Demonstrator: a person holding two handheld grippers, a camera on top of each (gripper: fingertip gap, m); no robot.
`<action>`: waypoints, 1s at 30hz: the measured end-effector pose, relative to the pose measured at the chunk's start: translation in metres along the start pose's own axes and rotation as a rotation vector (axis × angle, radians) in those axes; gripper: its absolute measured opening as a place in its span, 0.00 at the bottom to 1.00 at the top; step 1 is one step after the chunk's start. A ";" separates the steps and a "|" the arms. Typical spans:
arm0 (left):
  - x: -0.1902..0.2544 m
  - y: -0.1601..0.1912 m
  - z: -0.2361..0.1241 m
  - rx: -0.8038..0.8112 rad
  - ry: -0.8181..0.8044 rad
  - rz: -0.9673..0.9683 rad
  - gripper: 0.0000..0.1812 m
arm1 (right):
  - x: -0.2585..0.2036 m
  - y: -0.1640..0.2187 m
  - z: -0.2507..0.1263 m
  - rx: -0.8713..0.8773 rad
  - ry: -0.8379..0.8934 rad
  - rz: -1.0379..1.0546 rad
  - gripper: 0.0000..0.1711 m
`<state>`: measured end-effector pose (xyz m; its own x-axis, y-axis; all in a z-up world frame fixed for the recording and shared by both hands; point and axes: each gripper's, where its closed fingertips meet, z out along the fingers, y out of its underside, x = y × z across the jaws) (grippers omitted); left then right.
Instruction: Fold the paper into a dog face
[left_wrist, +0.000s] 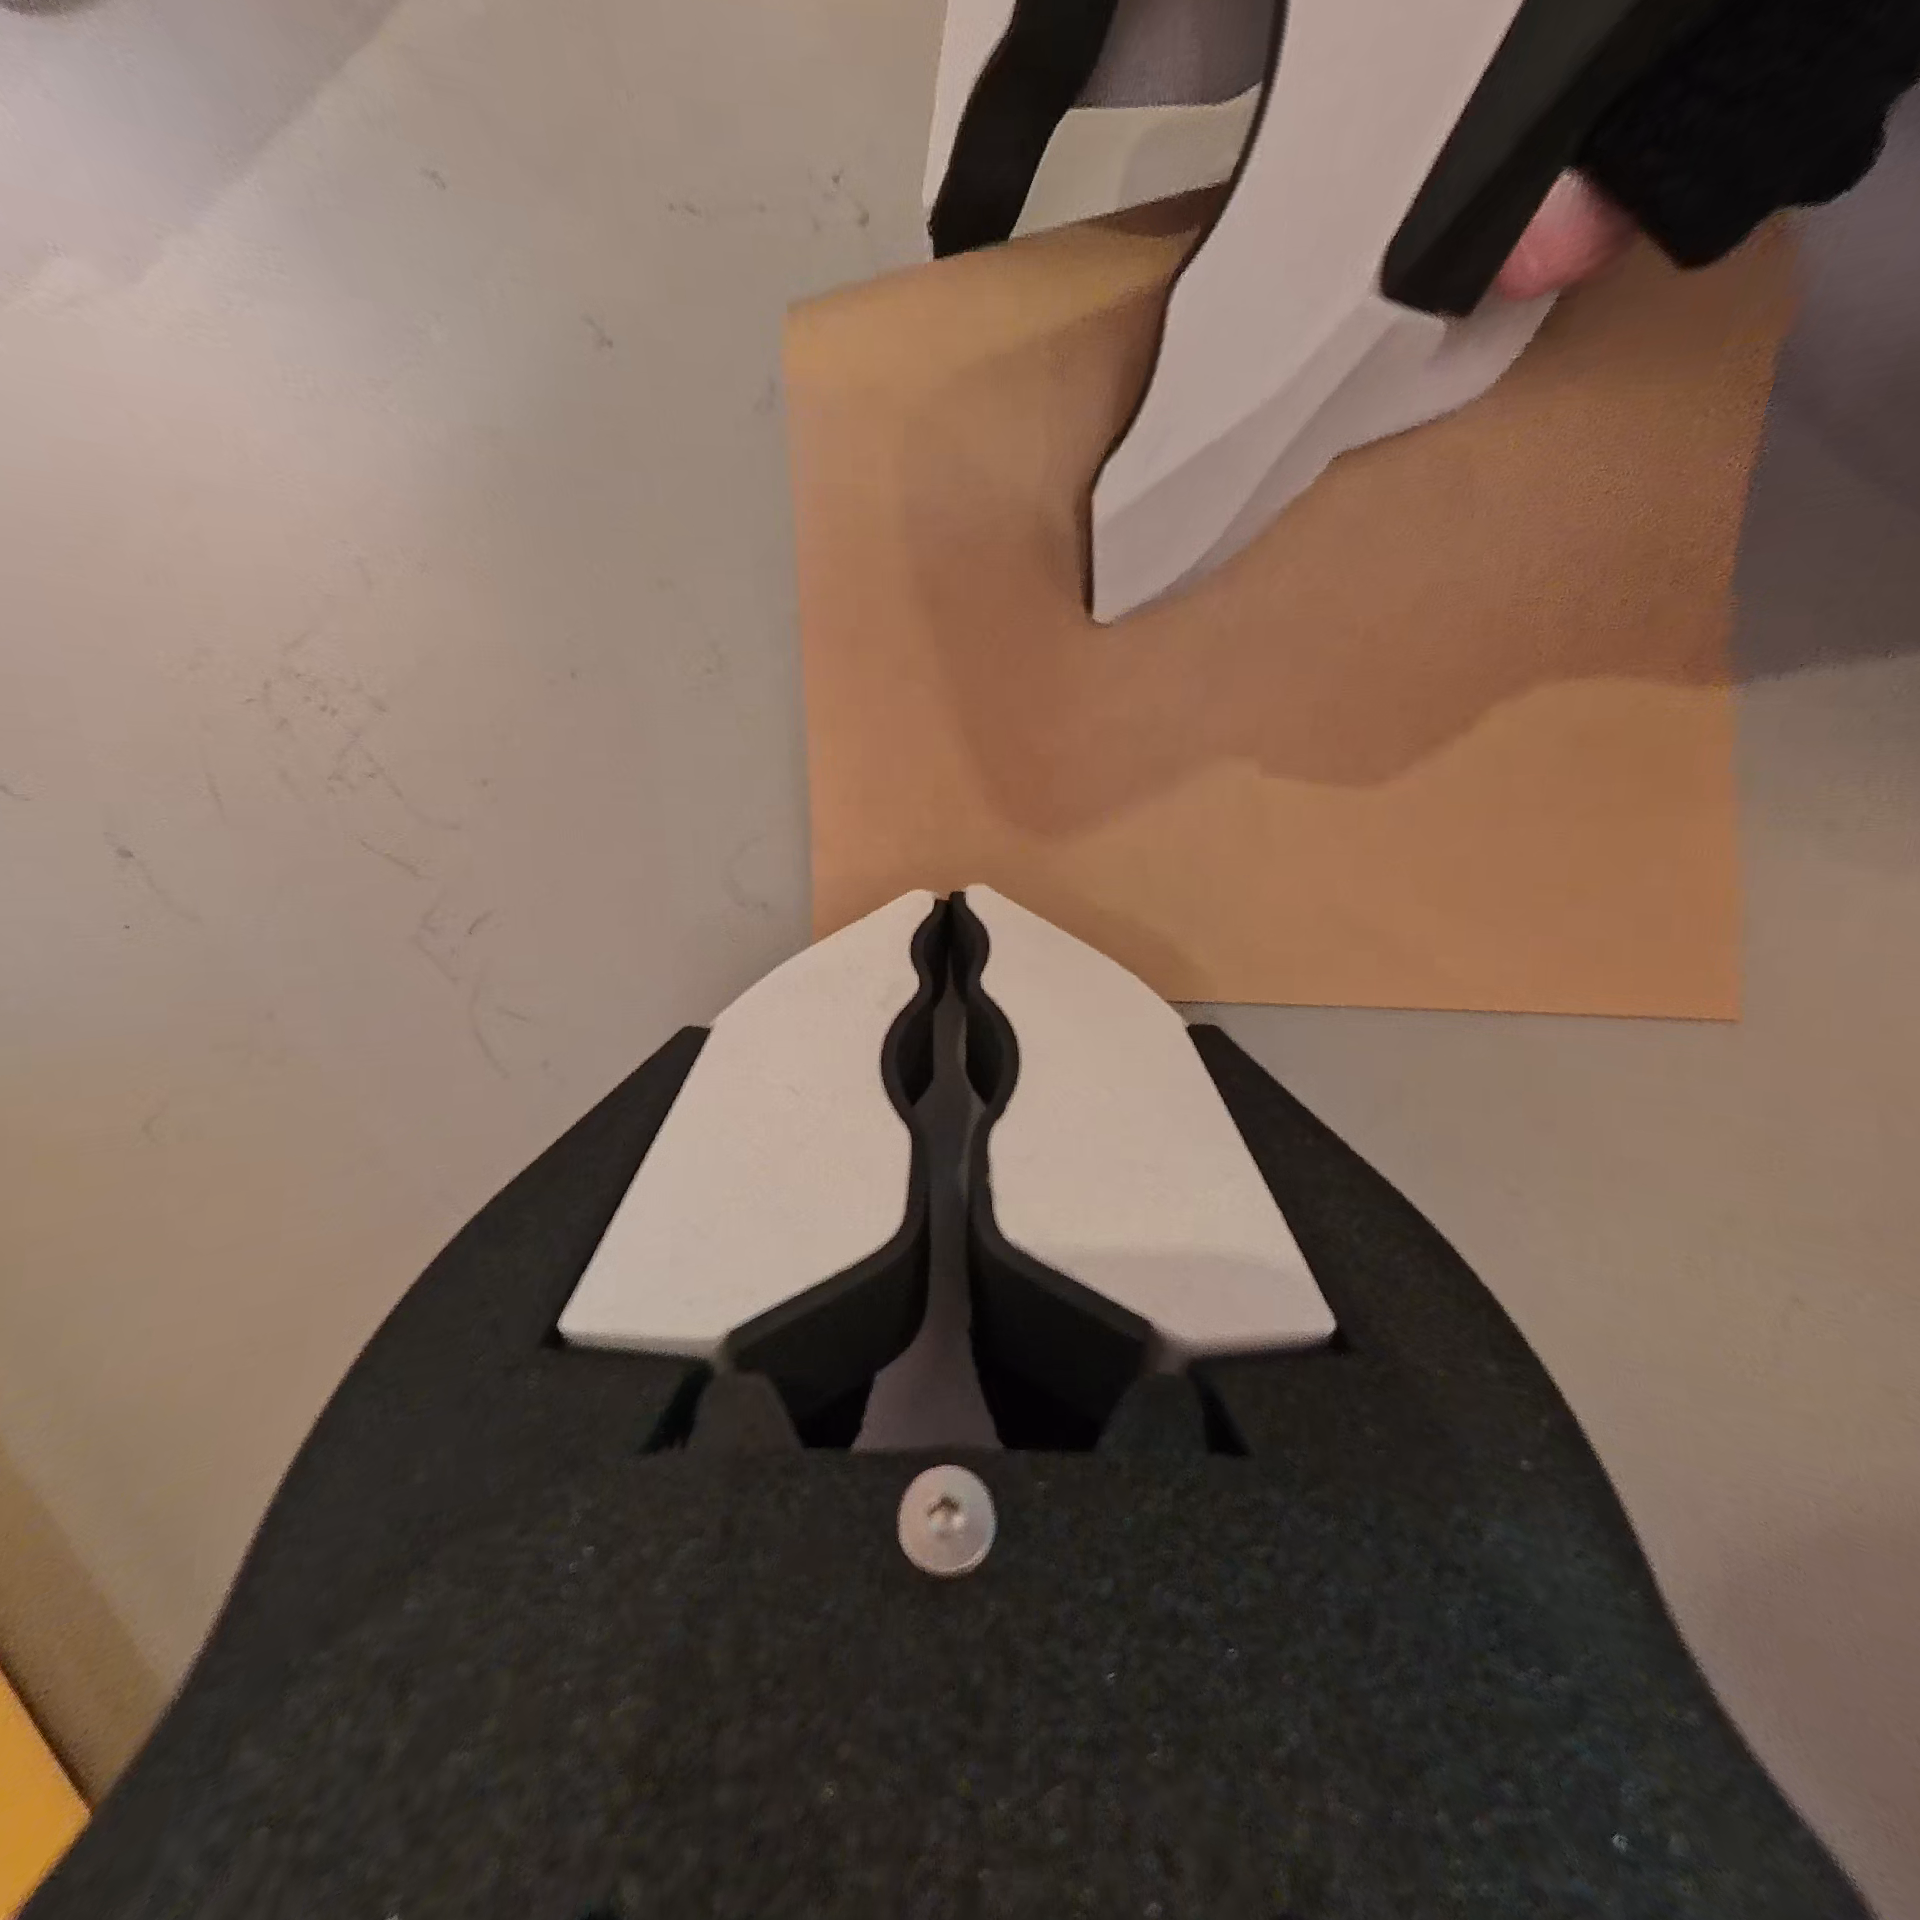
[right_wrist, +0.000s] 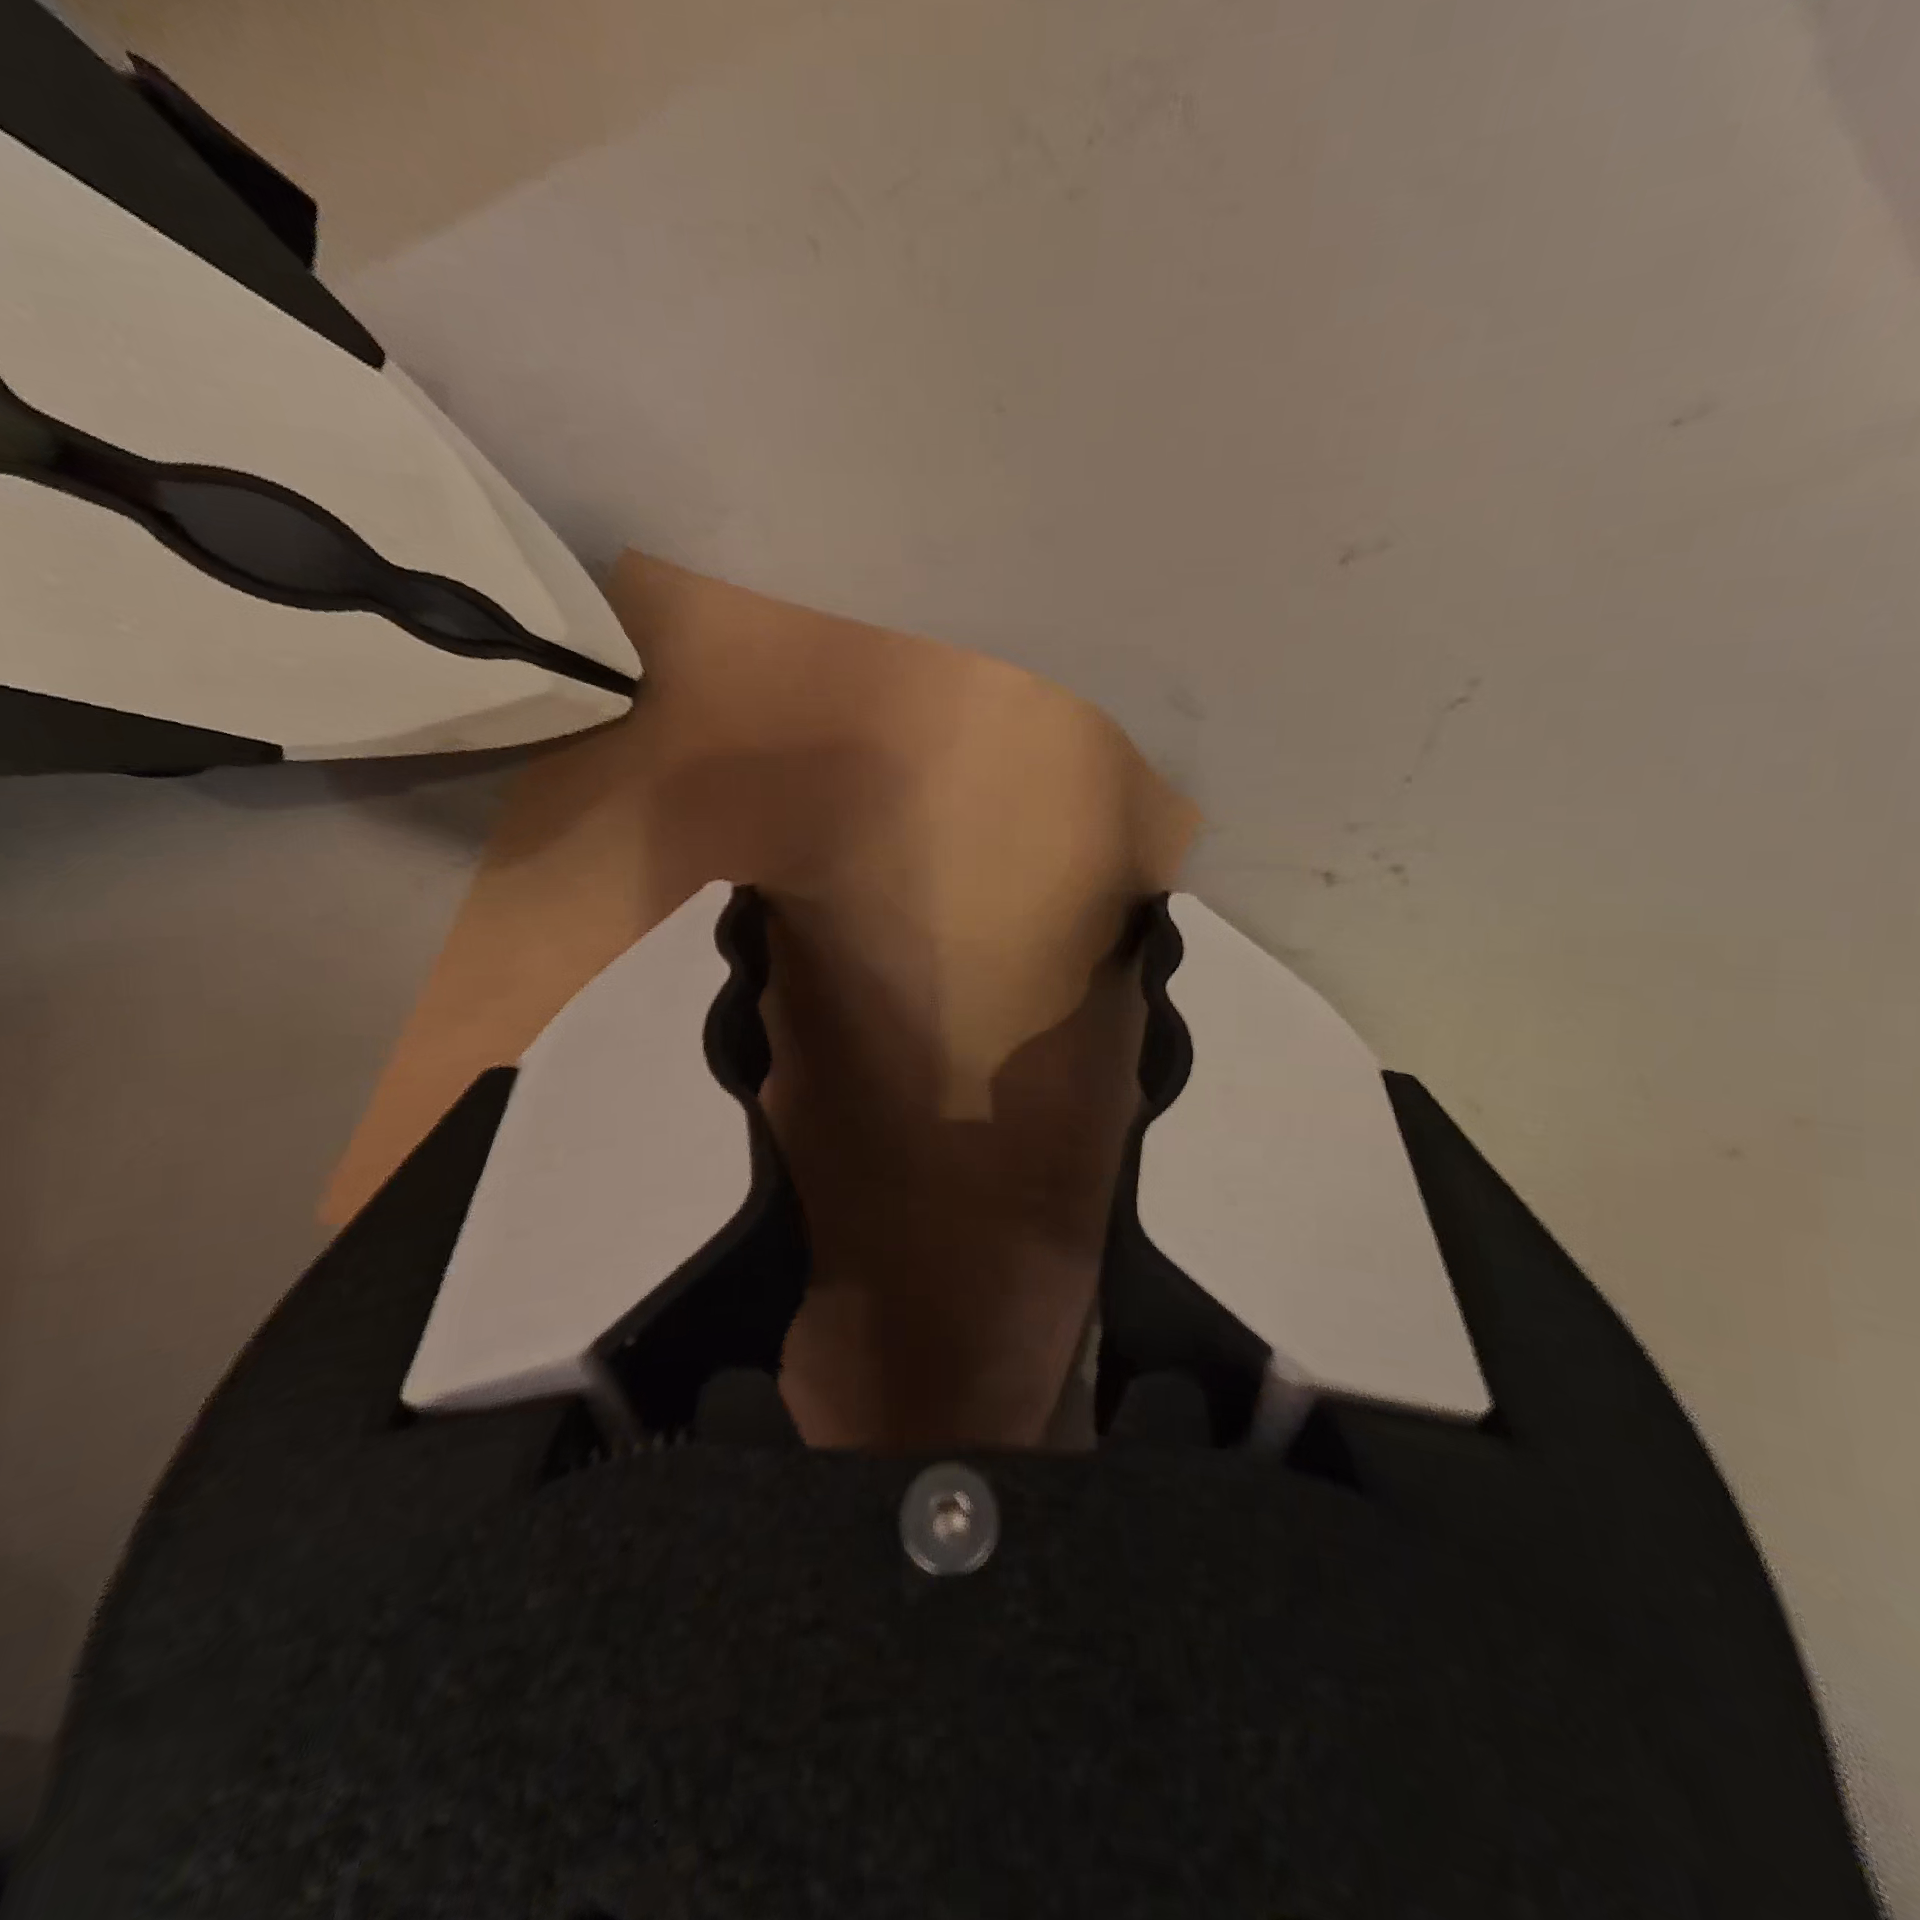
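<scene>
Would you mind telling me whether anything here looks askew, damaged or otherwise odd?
Nothing stands out. The tan paper lies flat and unfolded on the scuffed table, no tear visible. The left gripper is shut at its near edge; the right gripper is open over it.

We see a pale grey-white surface (left_wrist: 364, 623) filling the background, we note fine dark scuffs and scratches across it, warm dim light with soft shadows, a yellow-orange strip (left_wrist: 31, 1766) at our lower left edge
</scene>
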<state>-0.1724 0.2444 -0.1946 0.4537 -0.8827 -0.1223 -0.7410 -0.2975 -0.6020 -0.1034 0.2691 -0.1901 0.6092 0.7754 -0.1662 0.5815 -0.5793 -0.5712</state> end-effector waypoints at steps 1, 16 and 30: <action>0.000 0.000 0.000 0.000 0.001 -0.001 0.00 | -0.003 -0.001 0.000 0.006 -0.030 0.008 0.39; 0.000 0.000 0.000 0.003 0.007 -0.002 0.00 | -0.055 -0.017 -0.046 0.254 -0.649 0.335 0.35; 0.000 0.000 0.000 0.007 0.012 -0.005 0.00 | -0.064 0.009 -0.062 0.220 -0.616 0.544 0.34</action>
<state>-0.1724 0.2441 -0.1945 0.4516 -0.8855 -0.1093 -0.7351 -0.2998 -0.6081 -0.1035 0.1991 -0.1351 0.3346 0.4385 -0.8341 0.1360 -0.8984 -0.4177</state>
